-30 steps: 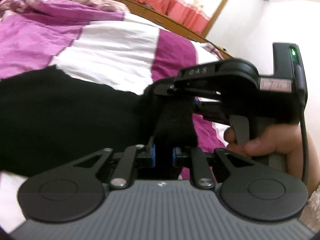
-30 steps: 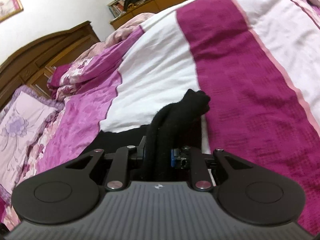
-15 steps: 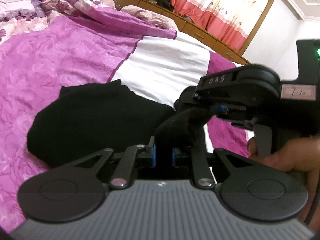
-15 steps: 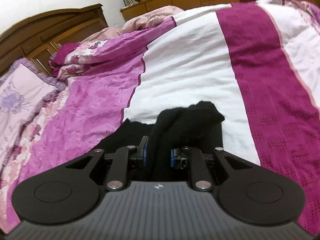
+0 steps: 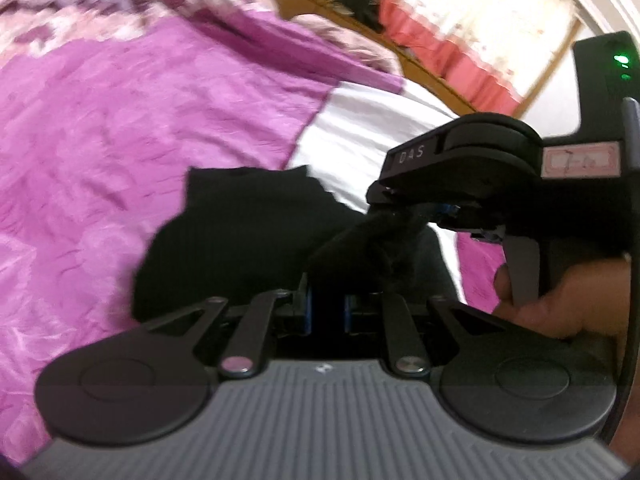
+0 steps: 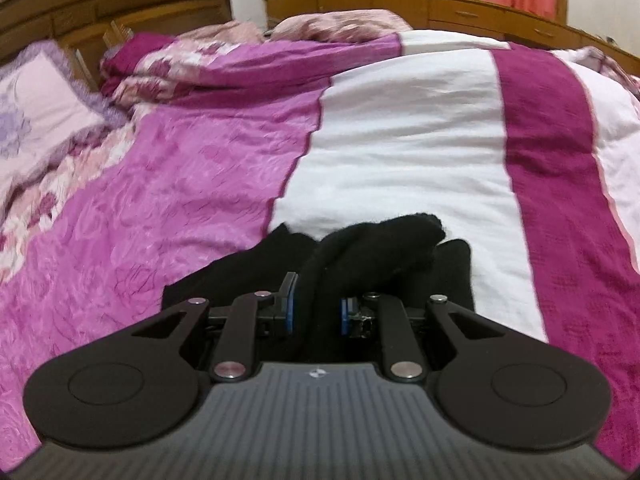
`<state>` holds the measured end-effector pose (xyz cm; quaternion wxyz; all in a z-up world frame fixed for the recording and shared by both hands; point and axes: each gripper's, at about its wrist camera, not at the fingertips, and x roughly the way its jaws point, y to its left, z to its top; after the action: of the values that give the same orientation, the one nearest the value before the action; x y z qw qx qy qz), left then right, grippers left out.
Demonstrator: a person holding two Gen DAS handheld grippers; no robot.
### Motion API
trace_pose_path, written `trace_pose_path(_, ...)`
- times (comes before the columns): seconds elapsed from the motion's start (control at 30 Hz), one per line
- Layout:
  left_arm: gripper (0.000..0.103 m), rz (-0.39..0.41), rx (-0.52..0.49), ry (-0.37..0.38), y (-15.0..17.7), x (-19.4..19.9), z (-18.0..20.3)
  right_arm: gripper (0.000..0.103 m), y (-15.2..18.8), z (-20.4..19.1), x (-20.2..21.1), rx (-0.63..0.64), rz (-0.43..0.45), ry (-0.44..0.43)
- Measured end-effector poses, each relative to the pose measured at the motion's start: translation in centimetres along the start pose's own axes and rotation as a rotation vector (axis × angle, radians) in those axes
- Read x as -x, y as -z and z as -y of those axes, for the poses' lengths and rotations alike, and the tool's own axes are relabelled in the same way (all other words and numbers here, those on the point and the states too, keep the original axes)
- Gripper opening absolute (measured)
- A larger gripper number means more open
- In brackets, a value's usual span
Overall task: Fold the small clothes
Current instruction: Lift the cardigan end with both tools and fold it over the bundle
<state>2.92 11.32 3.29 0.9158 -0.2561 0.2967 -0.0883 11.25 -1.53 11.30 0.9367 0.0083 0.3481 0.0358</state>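
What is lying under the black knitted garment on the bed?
The black knitted garment lies on the quilted bedspread, across its pink and white panels. Both grippers pinch up its near edge. Whatever is directly beneath the cloth is covered.

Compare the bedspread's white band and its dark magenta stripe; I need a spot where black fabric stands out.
The white band is broad and pale, and the black garment partly overlaps its near edge. The dark magenta stripe is narrower and deeper toned, and the garment does not reach it. Both run lengthwise along the same bedspread.
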Motion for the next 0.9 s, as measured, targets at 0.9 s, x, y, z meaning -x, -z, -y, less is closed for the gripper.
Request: trace_pose_path(0.9, 0.015, -0.057, 0.252, -0.085, -1.4, 0.5, -6.4, 0.022, -0.3, -12.1, -5.1, 0.356, -0.092, -0.004)
